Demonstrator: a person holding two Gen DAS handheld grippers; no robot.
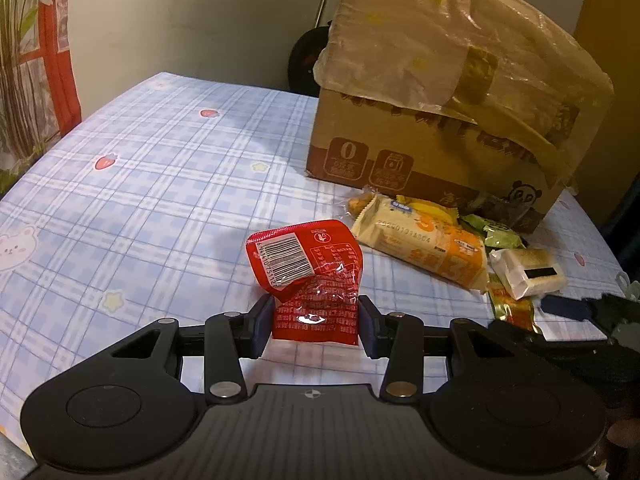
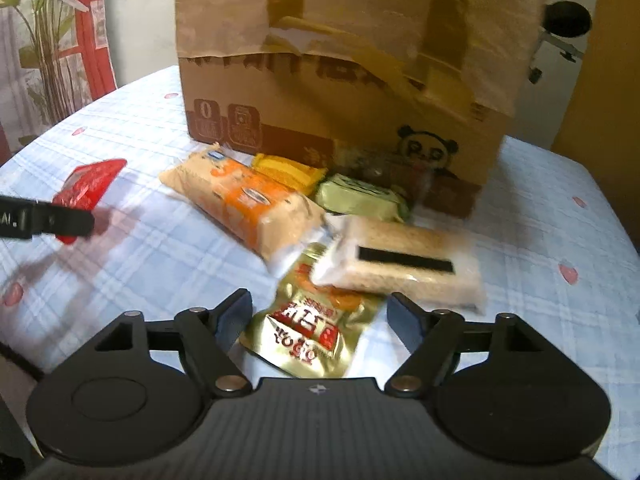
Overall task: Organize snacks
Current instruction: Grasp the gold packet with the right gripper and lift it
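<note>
Left gripper (image 1: 316, 322) clamps the red packet (image 1: 308, 272); right gripper (image 2: 320, 320) gapes, blurred, over the half-covered gold packet (image 2: 308, 328).

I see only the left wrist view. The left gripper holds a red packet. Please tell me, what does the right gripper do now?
Observer: The right gripper is open over a gold packet, not pressing it.
Operator: Does something lie on that packet?
Observer: Yes, a clear-wrapped rice cake overlaps its far end.
Operator: Is something hidden behind the long orange pack?
Observer: A yellow packet lies between the orange pack and the cardboard box.
</note>
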